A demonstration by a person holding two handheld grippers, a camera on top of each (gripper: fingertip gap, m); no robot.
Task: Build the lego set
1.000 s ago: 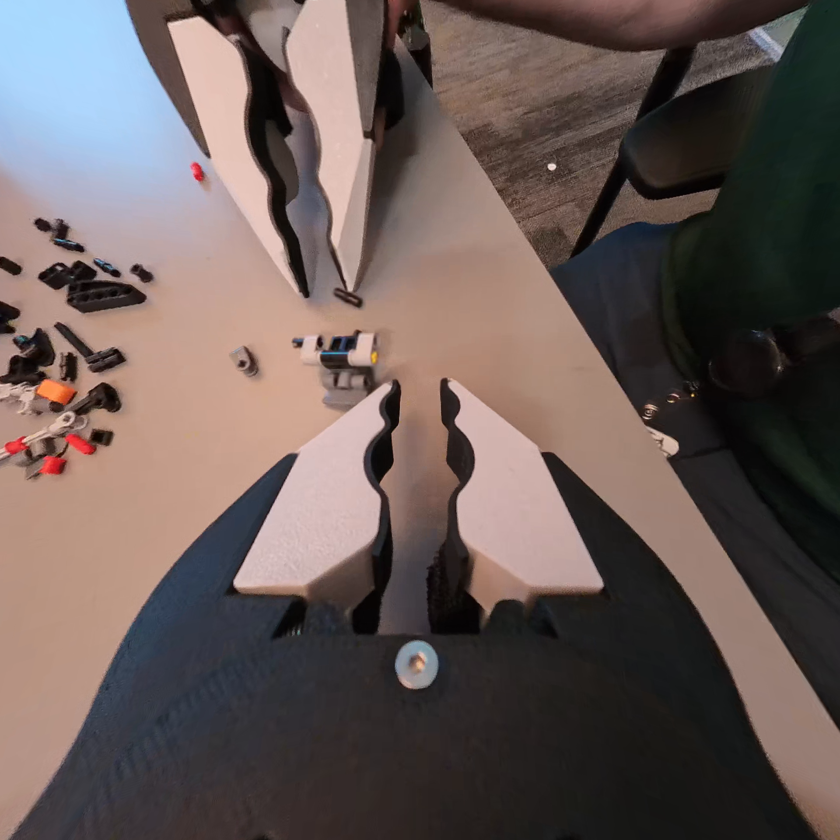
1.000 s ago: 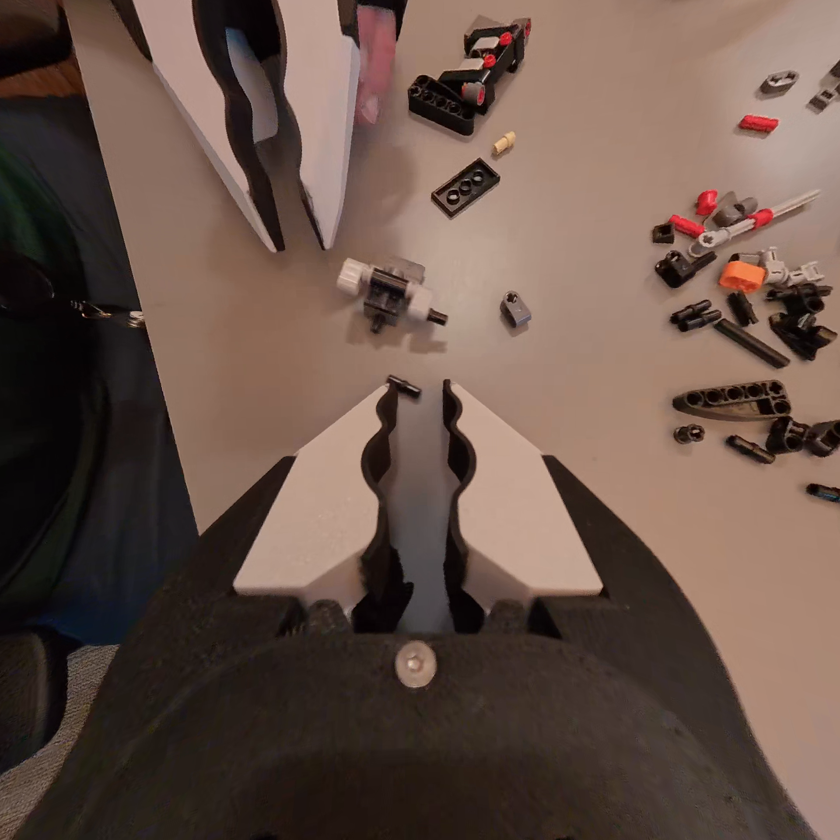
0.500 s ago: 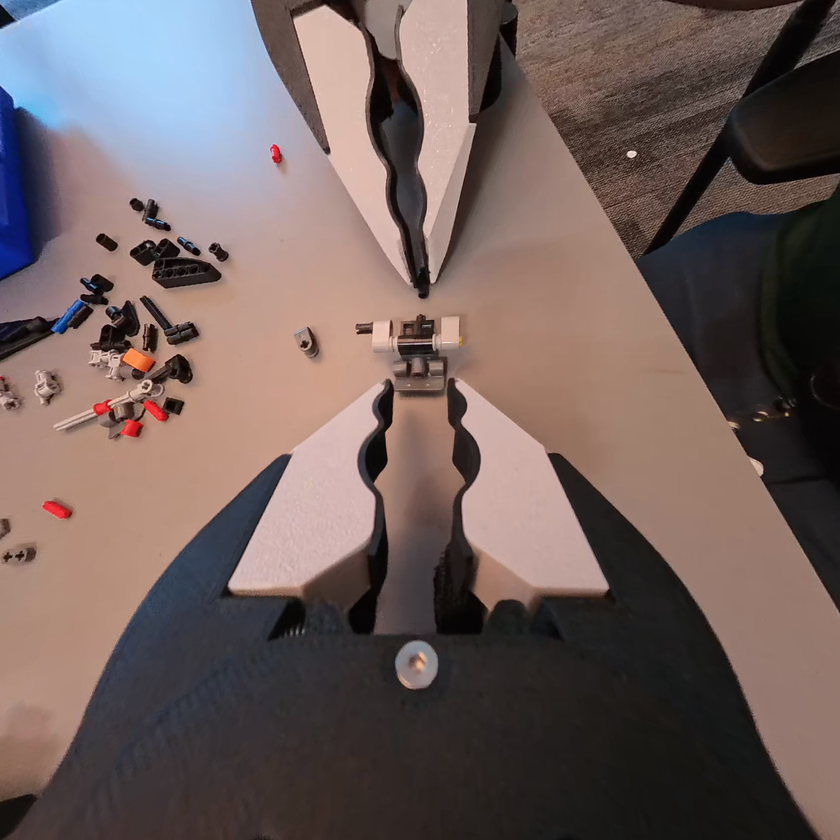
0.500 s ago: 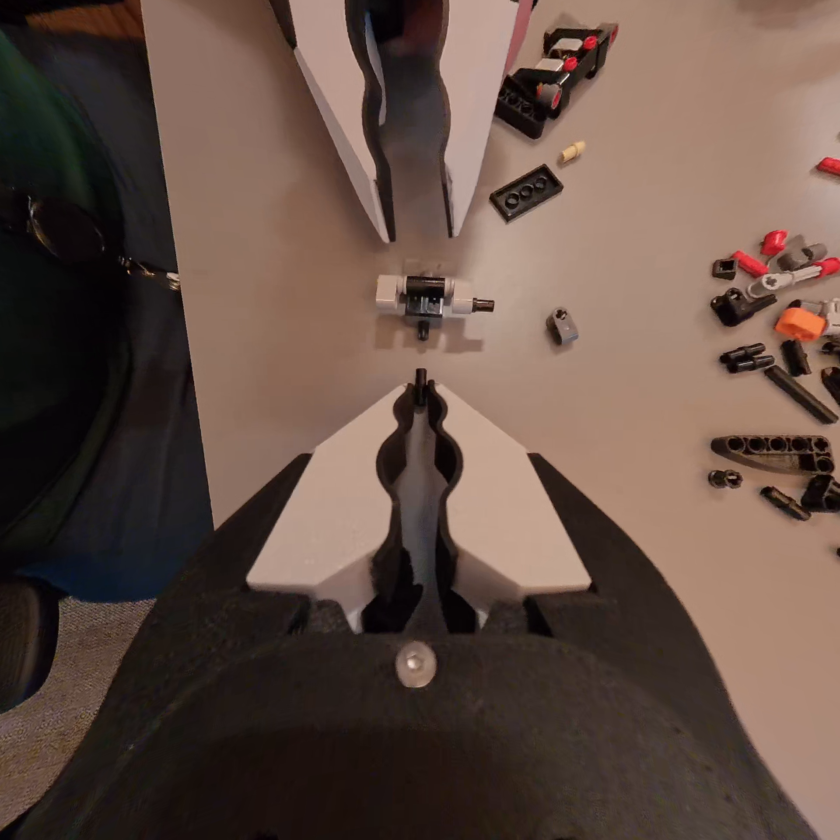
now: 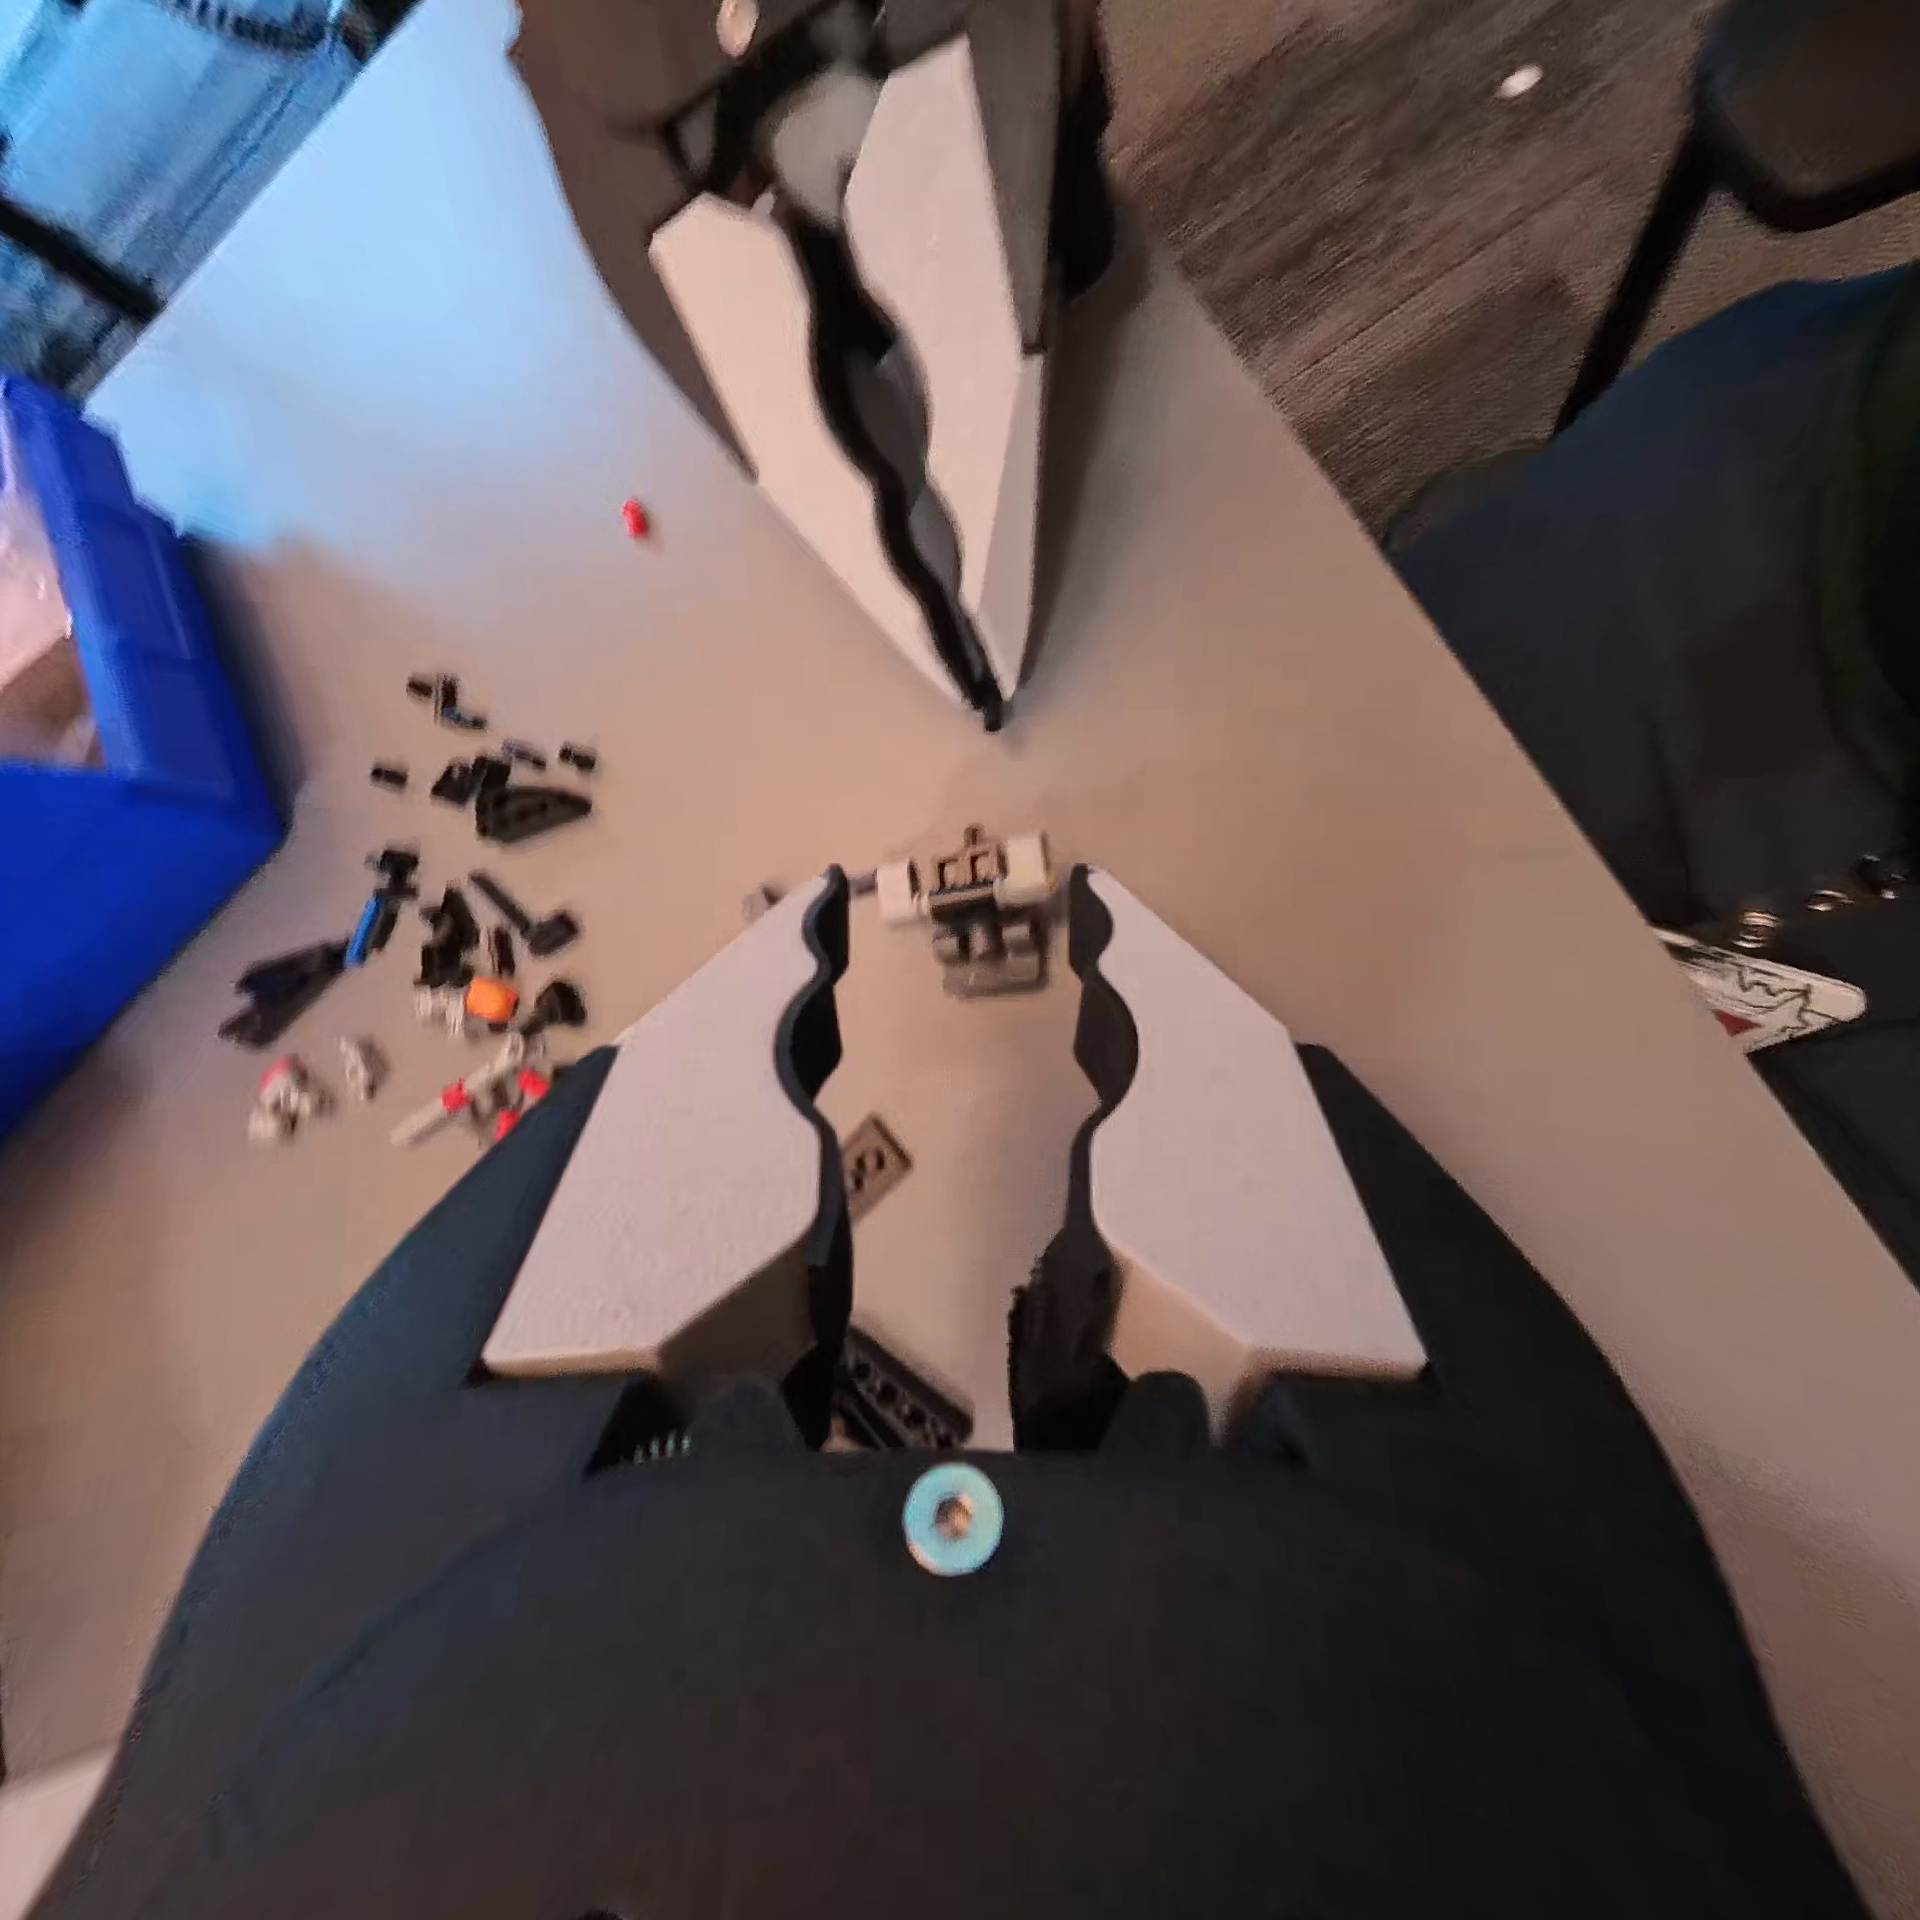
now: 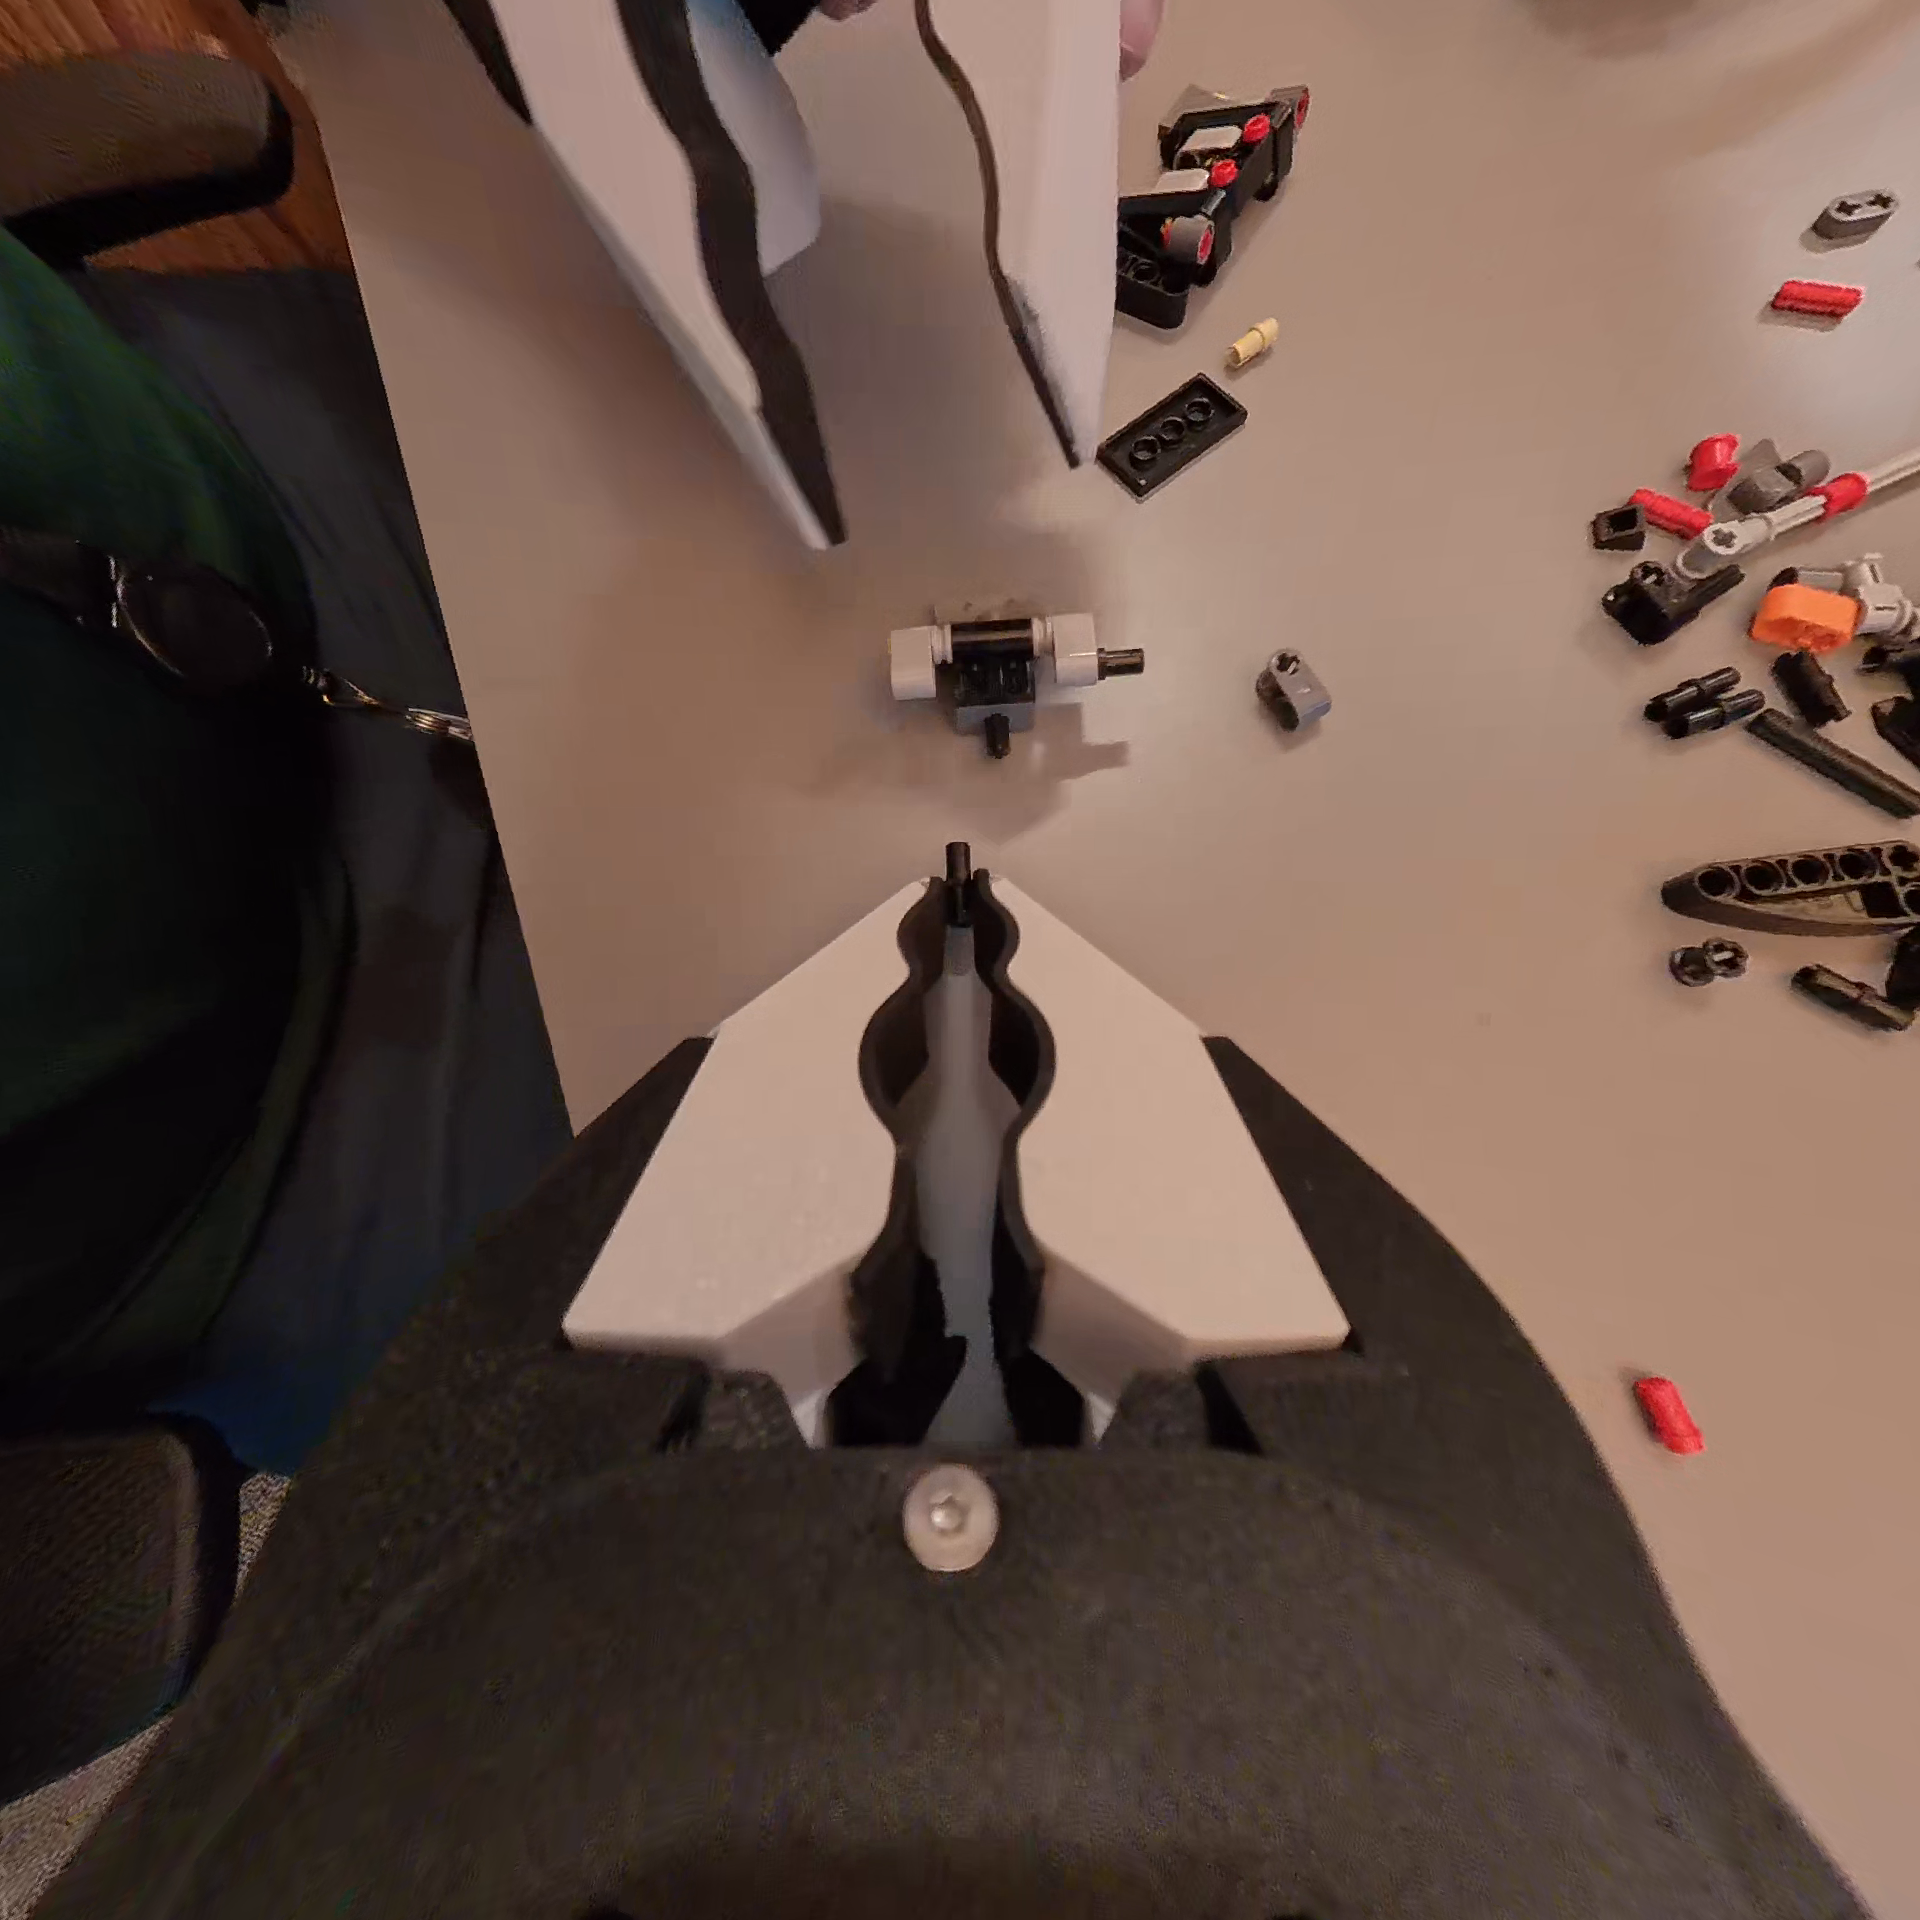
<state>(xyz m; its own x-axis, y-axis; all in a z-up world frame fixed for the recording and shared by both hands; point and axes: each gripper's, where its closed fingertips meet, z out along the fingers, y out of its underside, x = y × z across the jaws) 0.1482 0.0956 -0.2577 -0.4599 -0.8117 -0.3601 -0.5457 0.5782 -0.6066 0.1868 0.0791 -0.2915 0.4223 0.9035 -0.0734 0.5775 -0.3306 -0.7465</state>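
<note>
Loose black, red and orange lego pieces crowd the right of the beige tabletop. At frame centre the small white-and-black lego assembly lies crosswise, its axle tip pointing right. The right hand-held gripper pinches a black pin pointing at it; the left hand-held gripper is spread apart, the assembly just beyond its fingertips.

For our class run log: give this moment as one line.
right gripper: shut on pin | left gripper: open, empty | assembly: on table, between grippers
</note>
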